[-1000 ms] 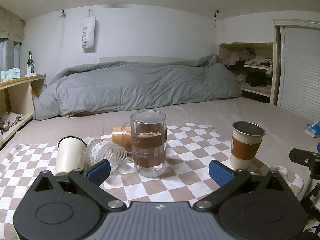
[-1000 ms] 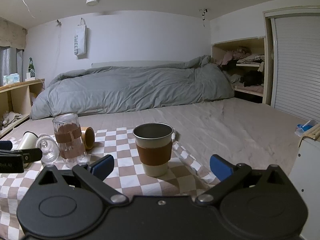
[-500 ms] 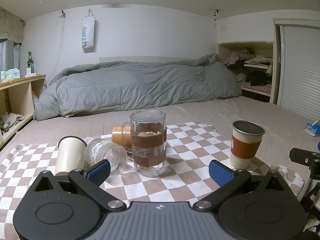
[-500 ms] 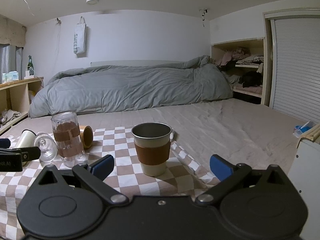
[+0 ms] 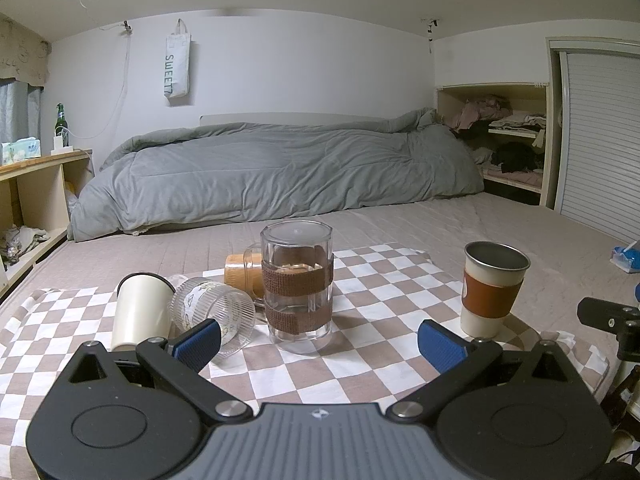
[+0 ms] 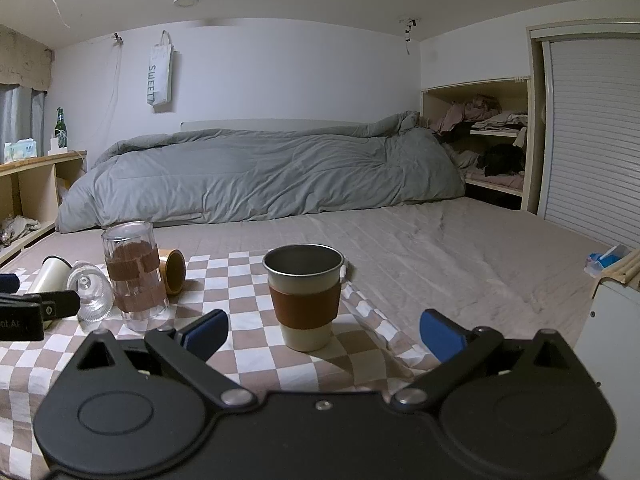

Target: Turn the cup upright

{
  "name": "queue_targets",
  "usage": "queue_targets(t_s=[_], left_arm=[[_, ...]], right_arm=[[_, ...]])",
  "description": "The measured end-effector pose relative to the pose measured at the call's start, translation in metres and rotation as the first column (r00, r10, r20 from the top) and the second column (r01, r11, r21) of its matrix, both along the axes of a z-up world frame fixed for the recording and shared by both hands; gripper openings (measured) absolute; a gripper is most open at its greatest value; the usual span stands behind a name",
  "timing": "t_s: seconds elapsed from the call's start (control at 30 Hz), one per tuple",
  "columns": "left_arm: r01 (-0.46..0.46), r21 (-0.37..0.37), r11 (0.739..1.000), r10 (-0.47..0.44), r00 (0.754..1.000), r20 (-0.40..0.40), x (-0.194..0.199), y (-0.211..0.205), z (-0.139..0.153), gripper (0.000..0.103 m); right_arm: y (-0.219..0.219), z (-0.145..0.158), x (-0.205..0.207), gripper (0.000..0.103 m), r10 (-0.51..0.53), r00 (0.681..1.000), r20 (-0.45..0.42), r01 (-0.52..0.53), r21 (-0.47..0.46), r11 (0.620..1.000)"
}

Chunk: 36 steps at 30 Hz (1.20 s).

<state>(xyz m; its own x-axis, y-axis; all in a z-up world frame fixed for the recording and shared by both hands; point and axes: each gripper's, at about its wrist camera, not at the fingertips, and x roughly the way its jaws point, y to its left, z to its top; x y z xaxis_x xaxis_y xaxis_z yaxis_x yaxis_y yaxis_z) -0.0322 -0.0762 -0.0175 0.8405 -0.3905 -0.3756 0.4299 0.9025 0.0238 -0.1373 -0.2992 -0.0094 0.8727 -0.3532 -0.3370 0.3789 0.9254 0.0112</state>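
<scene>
On a checkered cloth [image 5: 360, 364] lie three cups on their sides: a white cup [image 5: 140, 312], a ribbed clear glass [image 5: 216, 312] and an orange cup [image 5: 240, 276] behind. A tall clear glass with brown bands [image 5: 298, 284] stands upright, as does a steel cup with a brown sleeve [image 5: 490, 290], also in the right wrist view [image 6: 306, 296]. My left gripper [image 5: 320, 342] is open and empty, just before the tall glass. My right gripper [image 6: 322, 330] is open and empty, just before the steel cup.
The cloth lies on a beige bed [image 6: 460, 248] with a grey duvet [image 5: 280, 168] at the back. Wooden shelves [image 5: 28, 184] stand on the left, a closet shelf [image 5: 508, 140] on the right. A white box edge [image 6: 612, 320] sits near right.
The right wrist view has drifted slightly, with the steel cup sitting a little lower and nearer. The left view is nearly unchanged. Both grippers stay open.
</scene>
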Motion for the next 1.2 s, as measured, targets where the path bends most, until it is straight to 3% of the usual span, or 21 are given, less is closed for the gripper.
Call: queue_targets(t_s=[1.2], left_arm=[[-0.003,-0.001,1.000,0.003,1.000,0.000,-0.0008,0.0022,0.0006,0.103]], right_arm=[[0.0009,-0.0013,-0.0009,0.103,-0.003,1.000,-0.005,0.003,-0.001,1.000]])
